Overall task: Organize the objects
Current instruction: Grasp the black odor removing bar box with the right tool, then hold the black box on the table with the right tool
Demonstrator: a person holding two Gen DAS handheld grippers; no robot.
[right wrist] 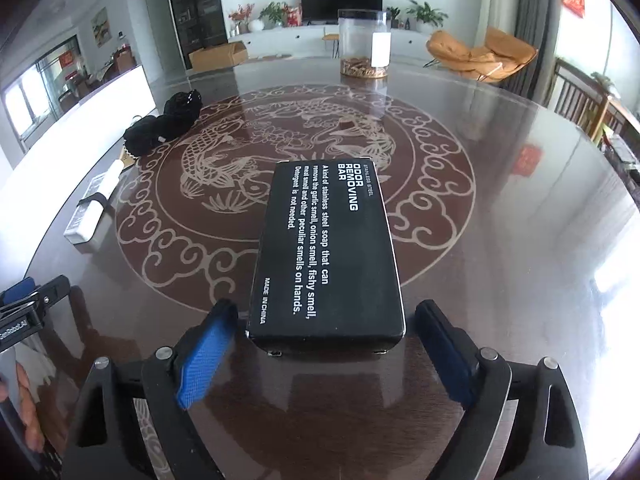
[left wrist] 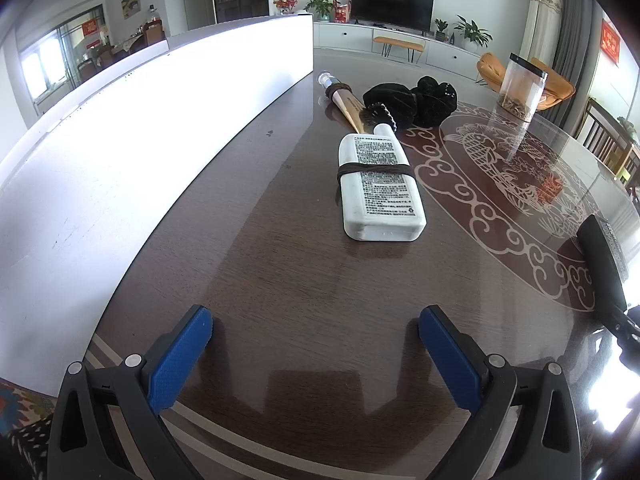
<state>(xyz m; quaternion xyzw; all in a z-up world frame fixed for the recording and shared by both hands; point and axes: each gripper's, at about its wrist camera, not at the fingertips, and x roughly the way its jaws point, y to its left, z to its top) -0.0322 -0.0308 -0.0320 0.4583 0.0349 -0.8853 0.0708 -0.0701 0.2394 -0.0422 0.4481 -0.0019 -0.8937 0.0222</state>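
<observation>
My right gripper (right wrist: pixel 322 344) fingers stand wide around the black box (right wrist: pixel 326 252), unheld (left gripper (left wrist: pixel 316 360) wide, empty); bottle (left wrist: pixel 380 184), jar (right wrist: pixel 363 44) remain unsorted, I judge.

"ODOR REMOVING BAR", "MADE IN CHINA" on the black box (right wrist: pixel 326 252)

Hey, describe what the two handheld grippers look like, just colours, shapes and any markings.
Both match: the left gripper and right gripper each have two black plastic arms with triangular cut-outs and round silver pivot bolts, ending in flat, textured blue pads. In the right wrist view, the left gripper's side carries a black plate with white lettering, only partly readable.
</observation>
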